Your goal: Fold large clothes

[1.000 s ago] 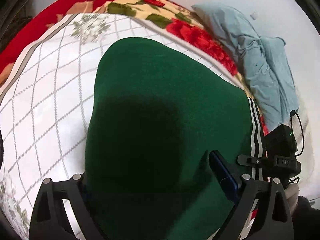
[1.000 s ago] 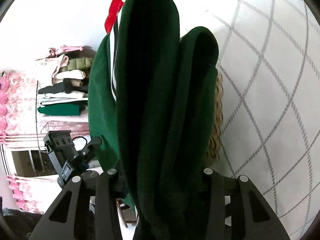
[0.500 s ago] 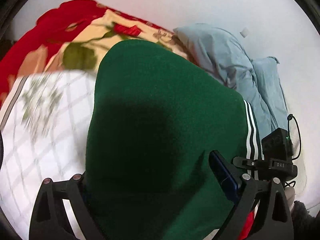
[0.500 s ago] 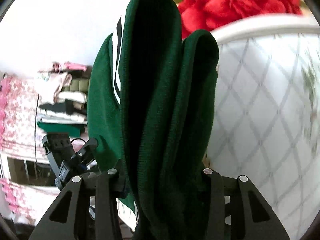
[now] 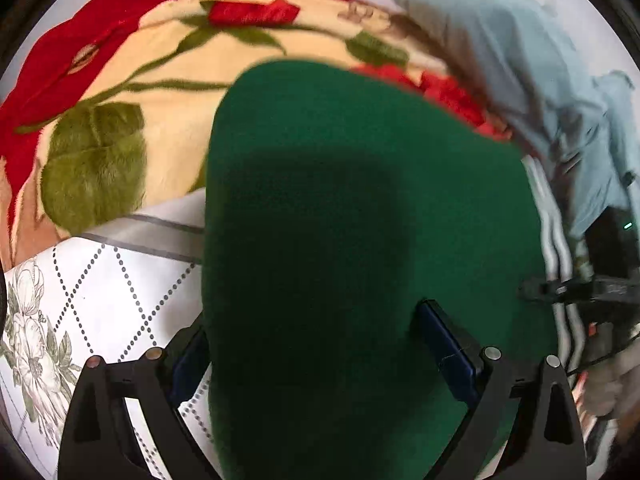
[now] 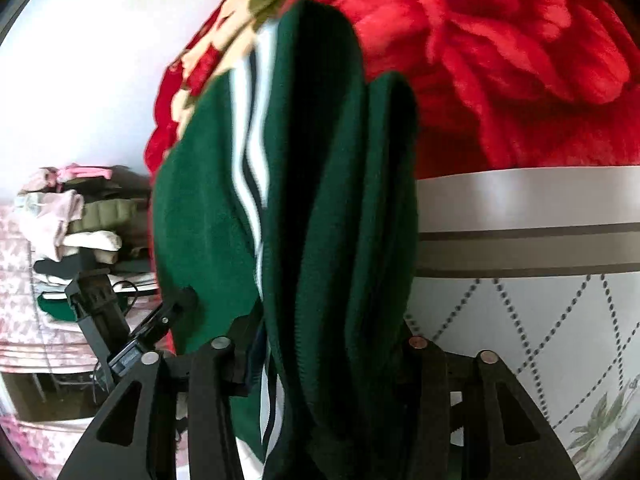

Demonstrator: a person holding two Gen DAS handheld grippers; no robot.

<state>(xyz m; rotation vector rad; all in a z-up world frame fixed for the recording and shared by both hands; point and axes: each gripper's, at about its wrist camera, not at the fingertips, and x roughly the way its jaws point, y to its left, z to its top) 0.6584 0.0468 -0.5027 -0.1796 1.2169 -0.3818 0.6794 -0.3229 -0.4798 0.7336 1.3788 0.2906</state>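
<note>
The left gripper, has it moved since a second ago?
Yes. The left gripper, shut on the green garment, has travelled across the white quilt toward the red floral blanket, which now fills far more of the left wrist view.

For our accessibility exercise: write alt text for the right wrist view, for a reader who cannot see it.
A folded dark green garment with white stripes stands bunched between the fingers of the right claw, whose jaws are opening. Behind it lie a red floral blanket and a white diamond-patterned sheet.

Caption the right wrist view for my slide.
Right gripper, jaws opening, carries folded green garment past red blanket.
</note>
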